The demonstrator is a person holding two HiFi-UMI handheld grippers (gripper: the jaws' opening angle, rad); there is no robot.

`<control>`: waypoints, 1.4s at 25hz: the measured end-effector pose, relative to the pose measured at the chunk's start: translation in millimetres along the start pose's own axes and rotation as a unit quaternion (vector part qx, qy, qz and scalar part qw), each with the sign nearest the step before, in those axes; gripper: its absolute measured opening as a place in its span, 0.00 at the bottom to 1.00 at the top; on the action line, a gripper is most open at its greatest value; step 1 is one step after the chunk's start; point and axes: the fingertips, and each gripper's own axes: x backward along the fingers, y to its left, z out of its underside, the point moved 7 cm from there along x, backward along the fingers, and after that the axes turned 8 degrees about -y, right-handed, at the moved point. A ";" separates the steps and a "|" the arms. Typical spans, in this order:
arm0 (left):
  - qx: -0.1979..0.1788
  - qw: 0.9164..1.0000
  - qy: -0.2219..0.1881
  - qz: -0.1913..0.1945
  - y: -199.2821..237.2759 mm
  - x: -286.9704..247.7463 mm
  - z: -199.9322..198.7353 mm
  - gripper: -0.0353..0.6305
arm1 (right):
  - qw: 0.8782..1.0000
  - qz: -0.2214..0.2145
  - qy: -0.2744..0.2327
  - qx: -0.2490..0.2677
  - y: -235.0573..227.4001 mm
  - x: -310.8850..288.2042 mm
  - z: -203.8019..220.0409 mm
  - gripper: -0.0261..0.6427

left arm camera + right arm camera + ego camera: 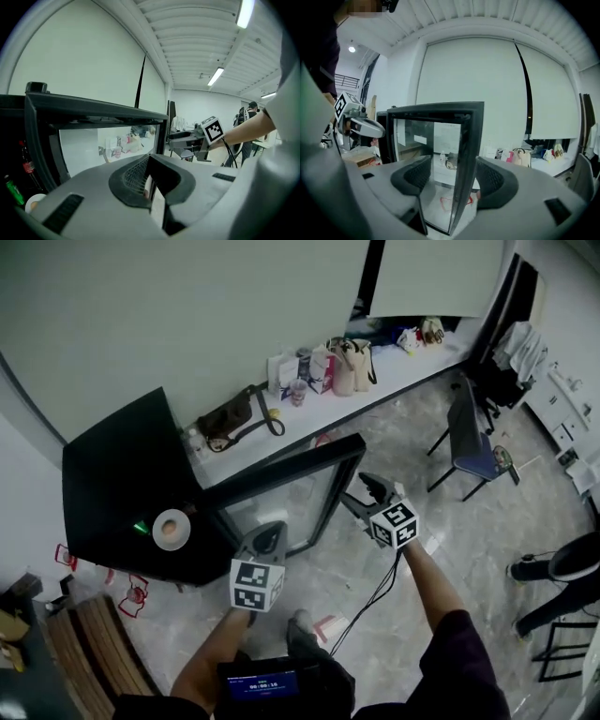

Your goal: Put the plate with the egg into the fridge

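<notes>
Plate [171,529] with the egg, a small round white dish with one pale brown egg on it, lies in the open front of the black fridge [112,474], at the left. In the left gripper view it shows low on the left, just beside a green bottle [14,191]; a dark bottle with a red label [28,165] stands farther in. The fridge's door [300,493], clear glass in a thick black frame, stands swung wide open to the right. The right gripper [370,482] has its ribbed jaws apart, with the door's free edge [466,154] between them. The left gripper [272,529], near the door's glass, has its jaws drawn close together on nothing. Bags crowd a long white bench [394,371] by the far wall, above a glossy marbled floor [469,549].
</notes>
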 end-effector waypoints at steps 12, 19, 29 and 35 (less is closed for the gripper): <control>-0.008 0.997 0.011 -0.072 5.1 -2.3 -6.0 0.07 | 0.996 -0.088 0.003 0.003 -34.9 -55.2 -10.4 0.54; -0.010 0.997 0.010 -0.072 9.7 8.0 1.9 0.07 | 0.998 -0.059 -0.004 -0.014 -25.5 -46.9 -7.1 0.54; -0.018 1.000 0.001 -0.009 15.1 50.2 10.0 0.07 | 0.998 0.049 0.008 -0.030 22.3 18.3 -2.2 0.54; -0.015 0.999 -0.011 0.026 29.8 96.2 10.4 0.06 | 0.989 0.138 0.013 -0.049 68.5 60.5 -1.4 0.54</control>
